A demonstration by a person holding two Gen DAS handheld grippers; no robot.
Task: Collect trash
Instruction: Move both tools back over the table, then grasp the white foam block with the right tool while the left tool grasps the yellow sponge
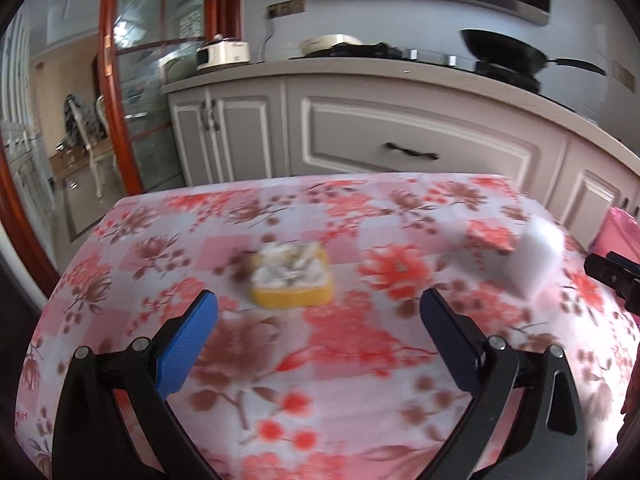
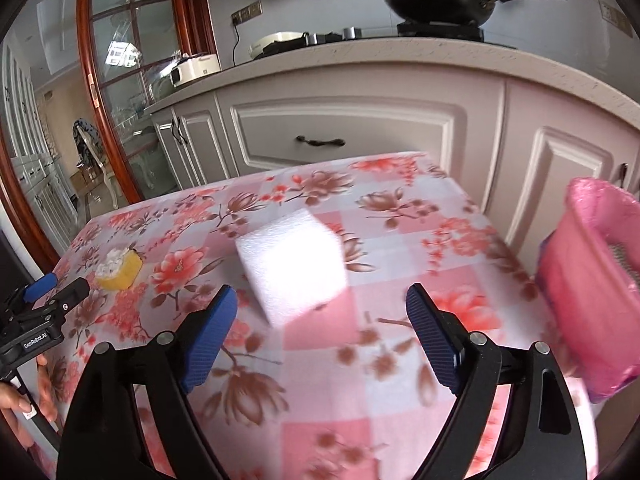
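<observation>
Far left in our right wrist view, a small yellow tray [image 2: 120,270] heaped with crumpled white scraps sits on the floral tablecloth [image 2: 360,360]. Center frame, a chalky white foam cube [image 2: 292,268] lies just ahead of our right gripper [image 2: 320,312], blue ribbed pads spread wide, holding nothing. Far right, the pink-bagged bin [image 2: 592,304]. Left gripper [image 1: 318,316] gapes wide too, empty.

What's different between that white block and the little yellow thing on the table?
The white foam block is plain, white and bigger; the yellow tray is small, low and heaped with white scraps. The block lies ahead of the right gripper, the tray ahead of the left gripper. Both sit on the floral tablecloth, ungrasped.
</observation>
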